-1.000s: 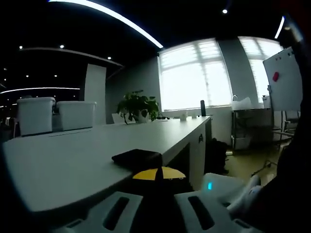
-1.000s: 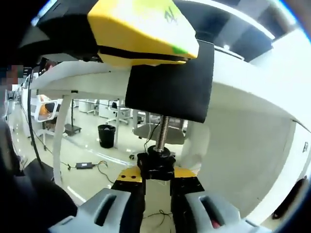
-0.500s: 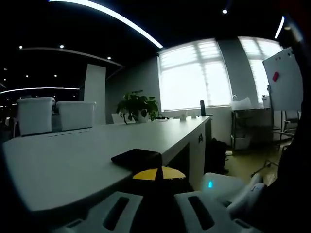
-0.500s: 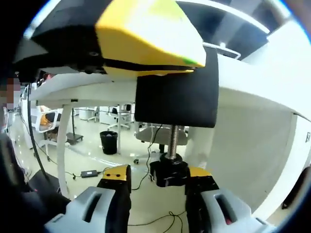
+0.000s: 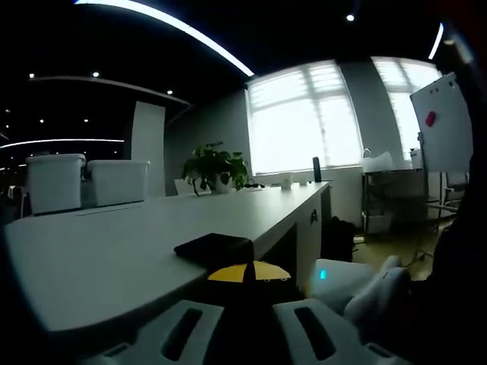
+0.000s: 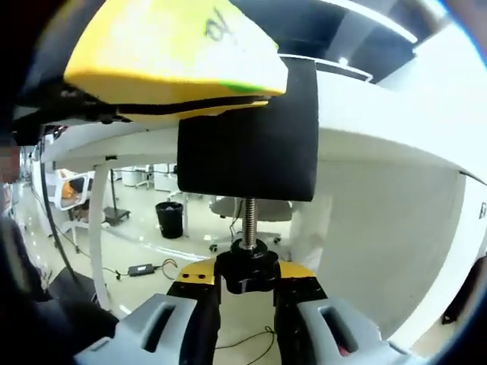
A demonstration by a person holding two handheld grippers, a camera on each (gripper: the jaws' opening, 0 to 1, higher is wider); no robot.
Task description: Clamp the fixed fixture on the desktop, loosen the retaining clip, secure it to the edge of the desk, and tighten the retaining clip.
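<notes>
Two white bins (image 5: 87, 181) and a potted plant (image 5: 216, 166) sit beyond the black-and-yellow clamp fixture (image 5: 217, 253) on the white desk (image 5: 106, 255). Its threaded screw (image 6: 249, 220) runs upright under the desk edge, the right gripper (image 6: 247, 293) closed on its black knob (image 6: 247, 272). Left gripper (image 5: 247, 334) grip cannot be told.

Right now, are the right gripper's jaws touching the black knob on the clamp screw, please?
Touching. The right gripper view shows the right gripper with both jaws pressed against the black knob, no gap either side.

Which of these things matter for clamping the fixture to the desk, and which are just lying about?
Job:
clamp fixture
screw knob
desk edge
left gripper
right gripper

Lying about:
potted plant
two white bins
whiteboard
black bin on the floor
</notes>
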